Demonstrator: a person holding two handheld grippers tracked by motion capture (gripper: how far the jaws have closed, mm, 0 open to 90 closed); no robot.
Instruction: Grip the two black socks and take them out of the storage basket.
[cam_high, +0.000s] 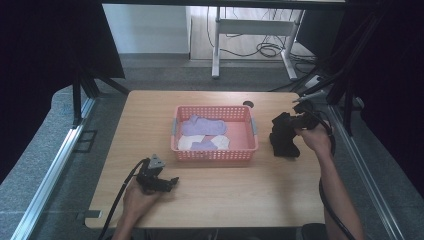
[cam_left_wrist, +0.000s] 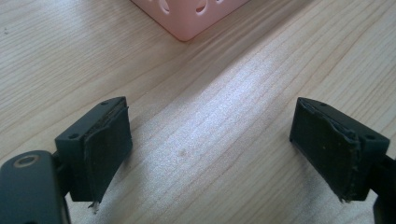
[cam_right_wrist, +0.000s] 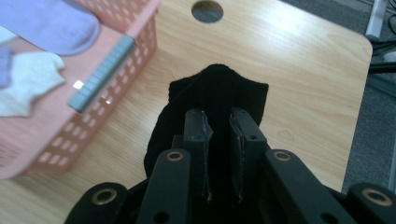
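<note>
A black sock (cam_high: 283, 136) hangs to the right of the pink basket (cam_high: 215, 154), just above the table. My right gripper (cam_high: 292, 121) is shut on it. In the right gripper view the black sock (cam_right_wrist: 219, 91) is pinched between the two jaws of the right gripper (cam_right_wrist: 222, 128) and droops over the wood. Inside the basket lie a purple sock (cam_high: 202, 125), a white sock (cam_high: 187, 142) and another purple sock (cam_high: 204, 145). My left gripper (cam_high: 172, 181) rests on the table front left of the basket. The left gripper (cam_left_wrist: 210, 140) is open, bare wood between its jaws.
The wooden table (cam_high: 225, 195) has a round cable hole (cam_high: 248, 104) behind the basket. A basket corner (cam_left_wrist: 187, 18) sits ahead of the left gripper. A grey handle strip (cam_right_wrist: 100, 74) runs along the basket's side. Black frame posts (cam_high: 345, 75) stand at the right.
</note>
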